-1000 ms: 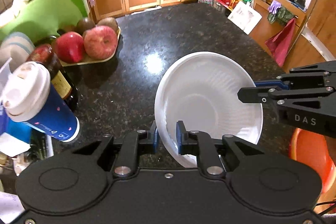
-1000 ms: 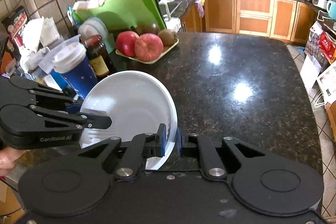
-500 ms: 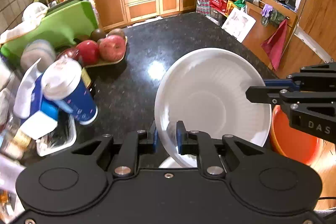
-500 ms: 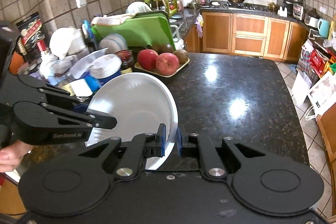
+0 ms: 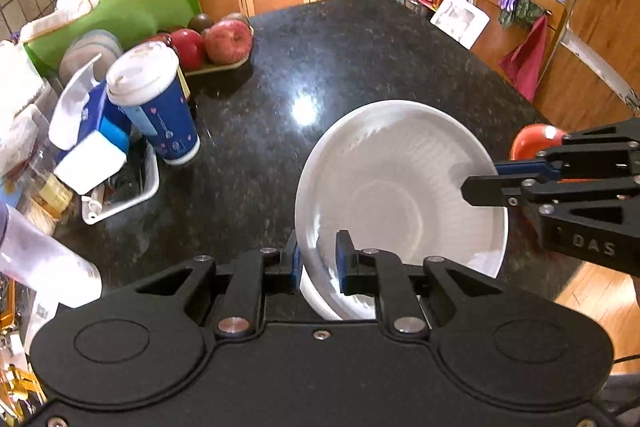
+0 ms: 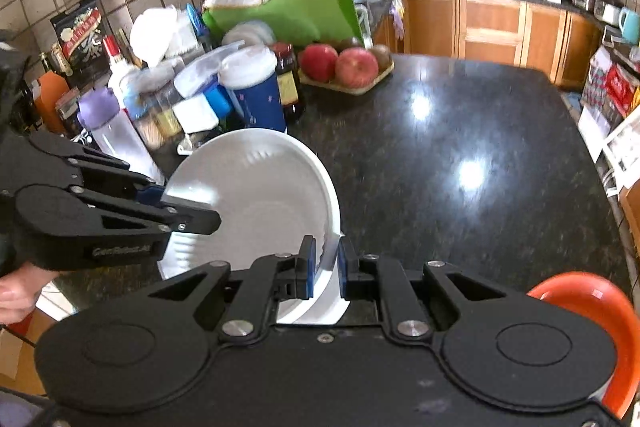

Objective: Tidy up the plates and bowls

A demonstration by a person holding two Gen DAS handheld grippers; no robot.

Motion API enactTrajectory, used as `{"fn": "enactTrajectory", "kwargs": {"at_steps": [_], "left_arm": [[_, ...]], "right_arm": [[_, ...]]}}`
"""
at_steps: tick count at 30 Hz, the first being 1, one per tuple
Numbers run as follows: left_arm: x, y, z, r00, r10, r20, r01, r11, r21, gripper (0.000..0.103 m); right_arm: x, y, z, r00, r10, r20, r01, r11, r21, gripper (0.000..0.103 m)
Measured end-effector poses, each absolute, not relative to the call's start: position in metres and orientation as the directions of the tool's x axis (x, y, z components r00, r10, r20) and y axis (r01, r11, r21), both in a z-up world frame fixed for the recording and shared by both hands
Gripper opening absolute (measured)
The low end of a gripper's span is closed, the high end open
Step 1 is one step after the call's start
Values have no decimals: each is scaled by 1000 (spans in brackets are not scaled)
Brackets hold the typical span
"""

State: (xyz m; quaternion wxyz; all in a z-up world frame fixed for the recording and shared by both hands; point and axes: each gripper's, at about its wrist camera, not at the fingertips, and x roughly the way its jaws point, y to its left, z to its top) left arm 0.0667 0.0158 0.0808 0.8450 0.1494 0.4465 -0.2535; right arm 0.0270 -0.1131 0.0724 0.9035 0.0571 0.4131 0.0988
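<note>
we are gripping the round white ribbed plastic bowl (image 5: 400, 187) by opposite rims, left gripper (image 5: 318, 259) and right gripper (image 6: 325, 265) both clenched on it, above the speckled black granite counter (image 6: 460, 147).

White bowl (image 6: 256, 195): held tilted above the near left edge of the black granite counter (image 6: 460, 155); rim clamped at the right by the right gripper (image 6: 324, 263), at the left by the left gripper (image 6: 200, 215). Blue lidded cup (image 6: 256, 91), dark bottle (image 6: 286, 79), fruit tray (image 6: 346, 71), green board (image 6: 288, 15): ranged along the counter's far left edge. Orange object (image 6: 592, 311): seen past the counter's near right corner.
</note>
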Motion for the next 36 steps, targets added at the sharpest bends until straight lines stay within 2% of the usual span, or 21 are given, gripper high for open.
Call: {"fn": "enactTrajectory", "kwargs": {"at_steps": [19, 23, 27, 36], "left_arm": [[79, 14, 40, 376, -276, -885, 550, 835, -27, 22], [79, 14, 39, 395, -276, -876, 547, 837, -17, 24], [79, 15, 40, 391, -290, -874, 558, 830, -27, 33], [72, 17, 45, 397, -299, -868, 586, 810, -11, 36]], "right_arm": [[53, -115, 33, 548, 236, -803, -108, 971, 212, 13], [57, -114, 30, 540, 244, -805, -117, 969, 216, 14], [59, -115, 29, 533, 254, -807, -129, 967, 220, 18], [60, -114, 31, 557, 232, -797, -142, 973, 184, 19]]}}
